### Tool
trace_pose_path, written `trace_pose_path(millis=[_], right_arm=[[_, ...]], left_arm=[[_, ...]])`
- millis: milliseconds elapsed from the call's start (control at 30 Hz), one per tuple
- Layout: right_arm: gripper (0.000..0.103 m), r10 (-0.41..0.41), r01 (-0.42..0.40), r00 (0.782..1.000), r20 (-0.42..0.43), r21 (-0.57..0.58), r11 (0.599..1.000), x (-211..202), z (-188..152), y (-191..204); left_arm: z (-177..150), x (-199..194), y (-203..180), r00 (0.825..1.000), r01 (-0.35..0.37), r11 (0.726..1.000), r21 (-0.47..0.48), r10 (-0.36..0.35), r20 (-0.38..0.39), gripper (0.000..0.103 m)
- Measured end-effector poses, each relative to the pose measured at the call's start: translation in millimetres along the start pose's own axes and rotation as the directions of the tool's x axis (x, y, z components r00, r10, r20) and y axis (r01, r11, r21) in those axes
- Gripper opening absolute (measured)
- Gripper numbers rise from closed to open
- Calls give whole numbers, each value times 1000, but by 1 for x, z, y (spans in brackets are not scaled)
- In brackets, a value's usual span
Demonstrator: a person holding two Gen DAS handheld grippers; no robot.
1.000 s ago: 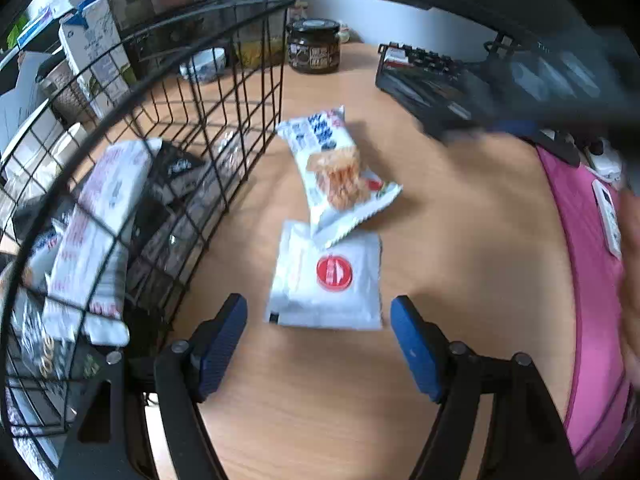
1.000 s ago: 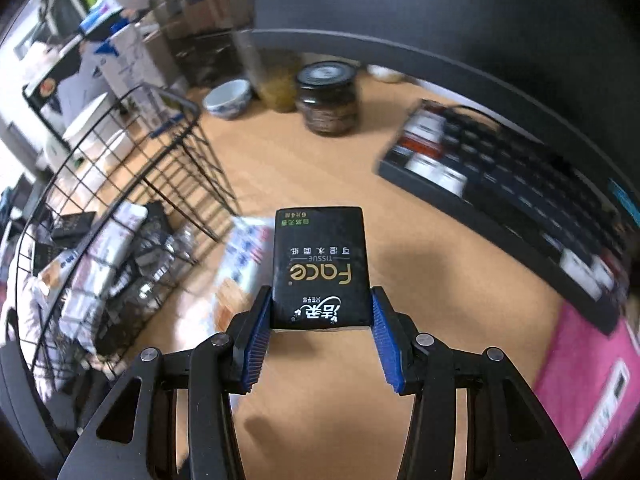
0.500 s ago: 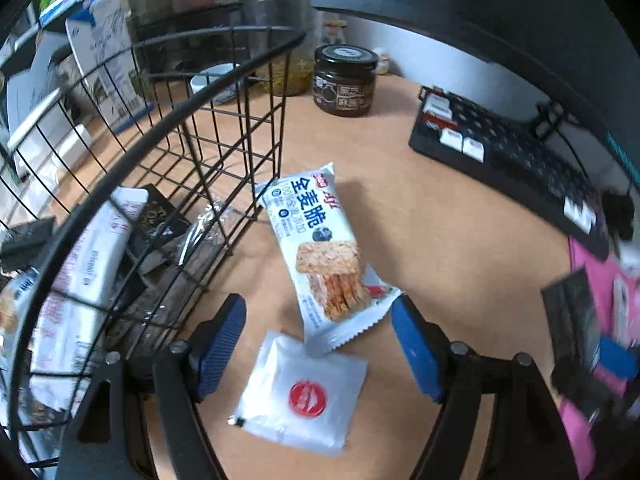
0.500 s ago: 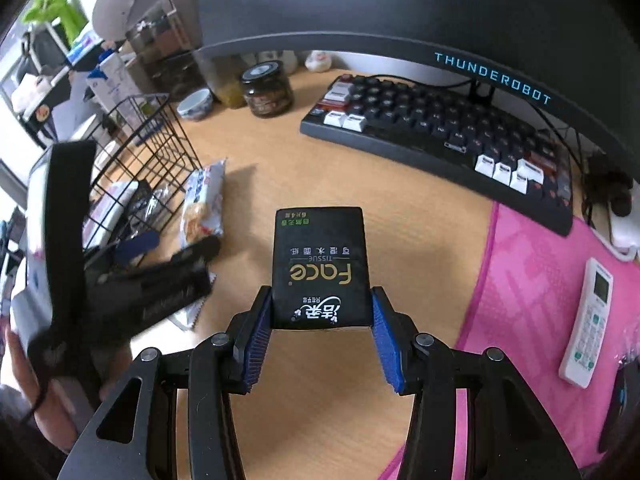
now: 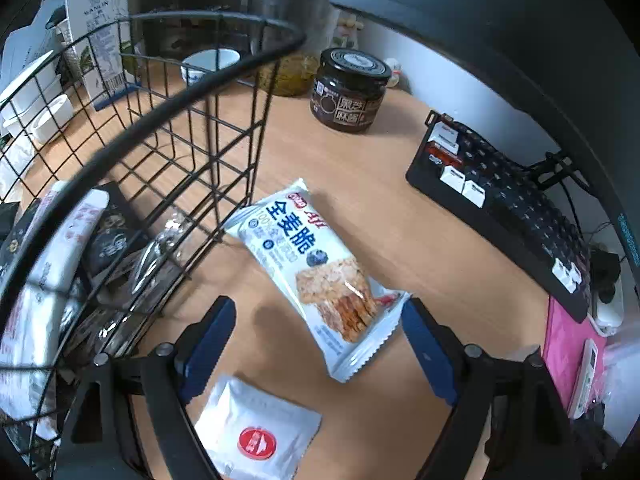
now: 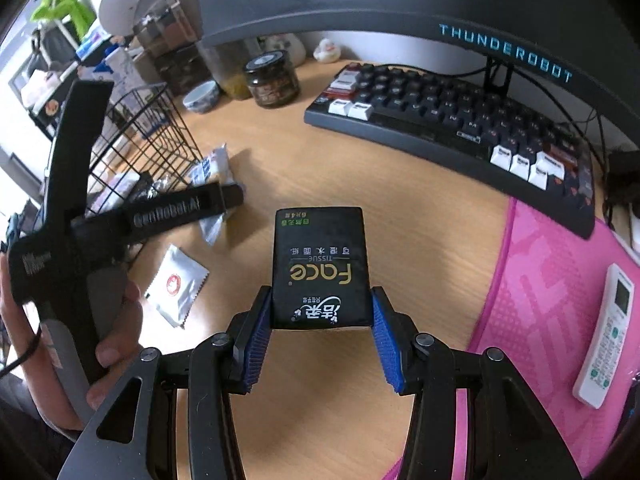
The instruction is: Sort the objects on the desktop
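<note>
My left gripper (image 5: 318,344) hangs over the wooden desk with its jaws opening, and the tail of a white cracker packet (image 5: 316,276) lies between the blue pads untouched. A small white sachet with a red disc (image 5: 256,436) lies below it, near the camera. The black wire basket (image 5: 168,80) stands to the left, holding several packets. My right gripper (image 6: 320,340) is shut on a black tissue pack (image 6: 320,268), held above the desk. In the right wrist view the left gripper (image 6: 176,212), the sachet (image 6: 176,284) and the basket (image 6: 136,140) lie at the left.
A dark jar (image 5: 350,92), a small bowl (image 5: 210,62) and cartons stand at the back. A keyboard (image 6: 452,120) lies under a monitor (image 6: 400,0). A pink mat (image 6: 552,292) with a white remote (image 6: 608,332) lies at the right.
The left gripper slid forward from the sachet to the cracker packet and its jaws widened. The right gripper moved right, away from the basket, with the tissue pack still in it.
</note>
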State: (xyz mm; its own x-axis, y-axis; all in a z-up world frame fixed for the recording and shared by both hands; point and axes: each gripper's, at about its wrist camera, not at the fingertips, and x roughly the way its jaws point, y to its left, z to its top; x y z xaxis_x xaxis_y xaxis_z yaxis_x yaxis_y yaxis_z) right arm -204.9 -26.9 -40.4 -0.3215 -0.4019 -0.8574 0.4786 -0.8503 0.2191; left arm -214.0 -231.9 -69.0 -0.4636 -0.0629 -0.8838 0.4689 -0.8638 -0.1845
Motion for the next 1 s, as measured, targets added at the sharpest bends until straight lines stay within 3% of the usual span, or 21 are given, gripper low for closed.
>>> trace_pose_path(millis=[167, 233, 467, 500, 533, 567, 667, 767, 800, 900, 1000], right_arm=[[48, -3, 3, 1000, 1, 6, 1000, 0, -2, -1], [48, -4, 4, 1000, 6, 15, 1000, -2, -3, -3], [48, -6, 5, 1000, 23, 33, 999, -15, -15, 3], [48, -7, 6, 1000, 26, 35, 999, -17, -17, 5], [48, -9, 8, 999, 31, 39, 999, -21, -21, 7], [48, -11, 9, 999, 36, 43, 999, -24, -24, 8], [48, -5, 2, 999, 50, 61, 998, -34, -36, 14], [48, 4, -8, 998, 61, 72, 997, -41, -47, 20], [48, 3, -8, 998, 64, 74, 997, -43, -50, 22], [48, 11, -17, 997, 73, 81, 997, -46, -54, 25], [48, 16, -22, 997, 75, 81, 996, -45, -55, 26]], left_arm=[[4, 5, -7, 1000, 13, 999, 50, -12, -10, 81], [3, 3, -8, 998, 55, 997, 59, -54, -22, 65], [-13, -7, -13, 992, 119, 979, 163, -109, -69, 44], [-18, -9, -14, 991, 125, 975, 186, -112, -79, 38], [-23, -7, -16, 989, 133, 969, 210, -116, -92, 23], [-31, -9, -16, 987, 141, 962, 232, -119, -107, 15], [-51, -14, -10, 980, 160, 946, 280, -118, -161, 14], [-58, -23, -4, 979, 166, 941, 293, -123, -159, 15], [-55, -24, -1, 978, 175, 946, 273, -134, -162, 21], [-43, -26, 5, 978, 171, 970, 175, -146, -146, 69], [-30, -28, 9, 977, 188, 981, 56, -181, -117, 74]])
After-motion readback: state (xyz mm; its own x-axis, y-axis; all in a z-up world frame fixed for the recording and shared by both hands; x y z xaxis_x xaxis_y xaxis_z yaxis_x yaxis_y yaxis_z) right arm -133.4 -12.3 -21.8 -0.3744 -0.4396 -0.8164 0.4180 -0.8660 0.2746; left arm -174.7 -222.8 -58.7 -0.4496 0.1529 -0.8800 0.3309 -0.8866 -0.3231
